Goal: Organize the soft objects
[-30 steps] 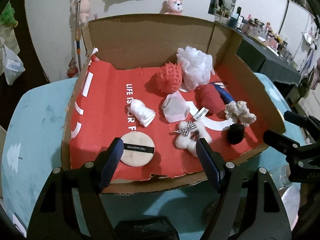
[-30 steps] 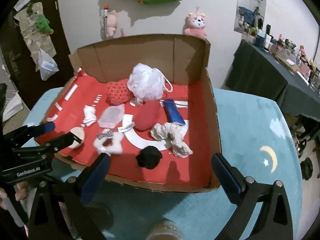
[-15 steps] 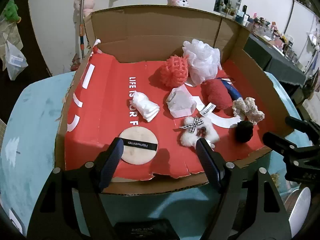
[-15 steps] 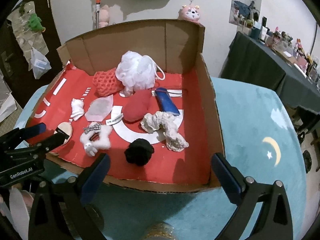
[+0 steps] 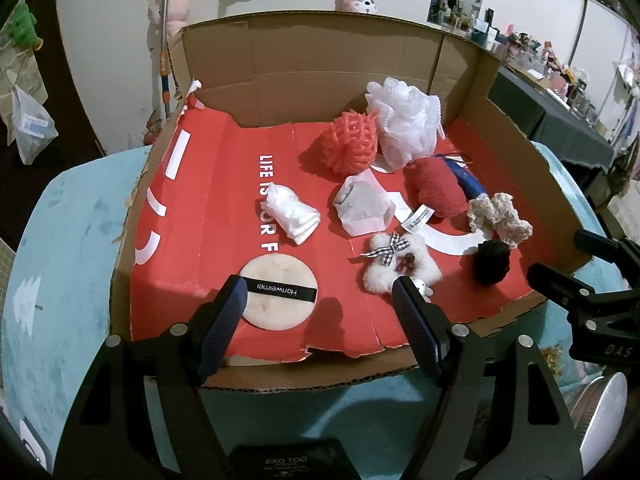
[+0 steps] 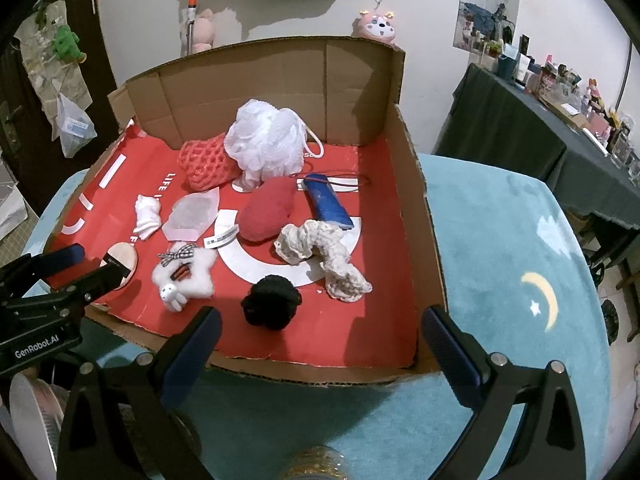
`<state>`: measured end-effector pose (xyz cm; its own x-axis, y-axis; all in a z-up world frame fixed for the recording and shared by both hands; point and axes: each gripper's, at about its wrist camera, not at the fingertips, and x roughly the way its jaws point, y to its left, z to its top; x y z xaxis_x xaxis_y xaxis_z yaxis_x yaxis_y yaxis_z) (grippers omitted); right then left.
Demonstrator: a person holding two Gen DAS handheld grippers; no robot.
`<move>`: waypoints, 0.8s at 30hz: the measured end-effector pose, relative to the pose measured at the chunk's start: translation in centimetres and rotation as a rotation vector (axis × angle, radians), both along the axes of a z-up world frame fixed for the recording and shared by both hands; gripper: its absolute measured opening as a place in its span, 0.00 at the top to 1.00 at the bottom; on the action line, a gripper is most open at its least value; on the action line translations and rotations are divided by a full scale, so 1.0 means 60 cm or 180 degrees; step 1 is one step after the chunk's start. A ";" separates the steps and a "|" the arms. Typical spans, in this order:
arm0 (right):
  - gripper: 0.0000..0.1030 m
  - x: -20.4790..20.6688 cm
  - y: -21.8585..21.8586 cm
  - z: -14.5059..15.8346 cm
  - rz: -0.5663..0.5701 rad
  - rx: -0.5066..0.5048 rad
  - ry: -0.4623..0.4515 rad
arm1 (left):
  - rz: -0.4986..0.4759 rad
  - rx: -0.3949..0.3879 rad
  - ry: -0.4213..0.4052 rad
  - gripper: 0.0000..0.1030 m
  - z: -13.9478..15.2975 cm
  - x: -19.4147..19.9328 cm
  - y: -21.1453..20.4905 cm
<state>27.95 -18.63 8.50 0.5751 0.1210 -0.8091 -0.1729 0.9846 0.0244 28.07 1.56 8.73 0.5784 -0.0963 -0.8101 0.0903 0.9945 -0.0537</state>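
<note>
Teal tabletop (image 6: 500, 240) carries the red-lined cardboard box (image 5: 224, 184) holding the soft objects. Over the last second I've brought both hand-held grippers nearer: left (image 5: 320, 296) spread over the round beige powder puff (image 5: 278, 292), right (image 6: 320, 328) spread near the black knitted ball (image 6: 272, 300). Nothing gripped.

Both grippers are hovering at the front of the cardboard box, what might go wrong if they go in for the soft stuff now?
The black pom-pom lies near the cream scrunchie; the wide-open right gripper might snag both. The flat powder puff under the left gripper gives its jaws little to pinch. The box's raised front edge may catch a low approach.
</note>
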 end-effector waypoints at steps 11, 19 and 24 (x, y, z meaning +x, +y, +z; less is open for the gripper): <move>0.01 0.000 -0.002 0.001 -0.0006 0.0029 -0.0008 | -0.0010 0.0007 0.0009 0.28 -0.001 0.001 -0.001; 0.01 0.000 -0.002 0.001 -0.0007 0.0029 -0.0010 | -0.0010 0.0020 0.0002 0.28 -0.001 0.003 -0.003; 0.01 0.000 -0.002 0.001 -0.0007 0.0031 -0.0011 | -0.0022 0.0006 0.0014 0.28 -0.002 0.004 -0.004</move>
<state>27.95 -18.78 8.54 0.5782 0.1275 -0.8059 -0.1709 0.9847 0.0332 28.33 1.35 8.63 0.5743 -0.0986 -0.8127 0.0968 0.9939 -0.0522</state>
